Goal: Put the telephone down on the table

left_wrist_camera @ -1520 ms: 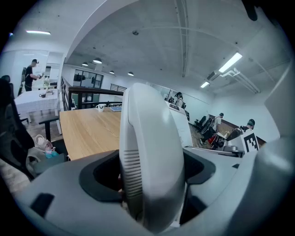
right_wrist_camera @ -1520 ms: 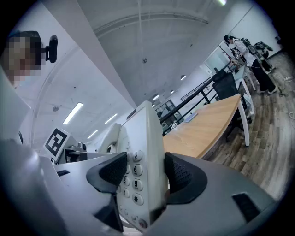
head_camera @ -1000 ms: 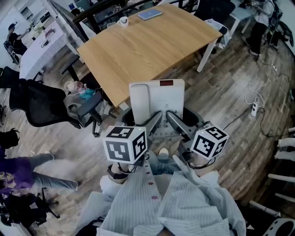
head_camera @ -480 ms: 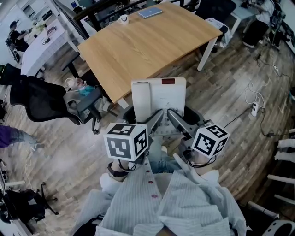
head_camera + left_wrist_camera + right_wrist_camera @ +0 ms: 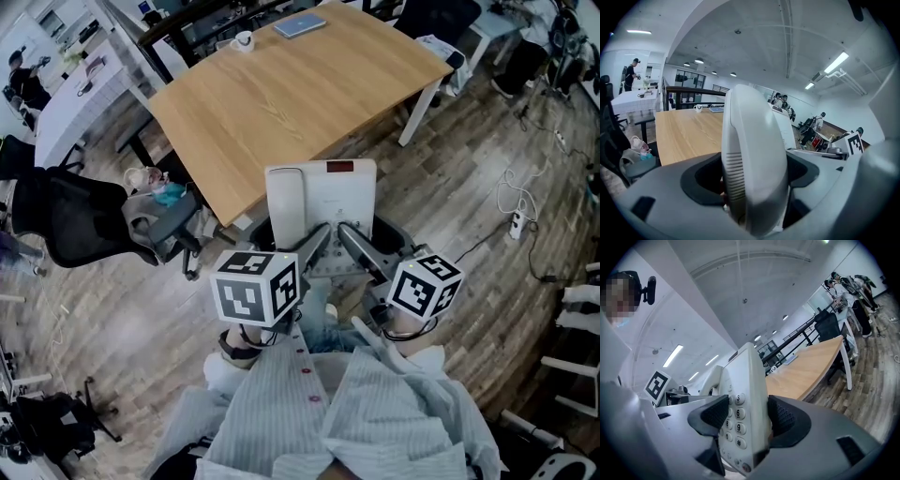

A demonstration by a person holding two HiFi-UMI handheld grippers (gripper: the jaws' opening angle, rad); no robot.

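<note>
A white desk telephone (image 5: 322,195) with its handset on the left side is held in the air in front of me, short of the wooden table (image 5: 281,94). My left gripper (image 5: 317,246) is shut on its handset side (image 5: 752,164). My right gripper (image 5: 349,242) is shut on its keypad side (image 5: 740,420), the number keys showing between the pads. Both marker cubes (image 5: 255,289) sit close to my body. The phone's near edge overlaps the table's near corner in the head view.
A white cup (image 5: 243,40) and a blue notebook (image 5: 300,26) lie at the table's far end. Black office chairs (image 5: 80,220) with clutter stand to the left of the table. A power strip and cables (image 5: 514,220) lie on the wooden floor at right.
The phone and both grippers keep the same hold. The view has shifted slightly toward the table; a person at the lower left has left the frame.
</note>
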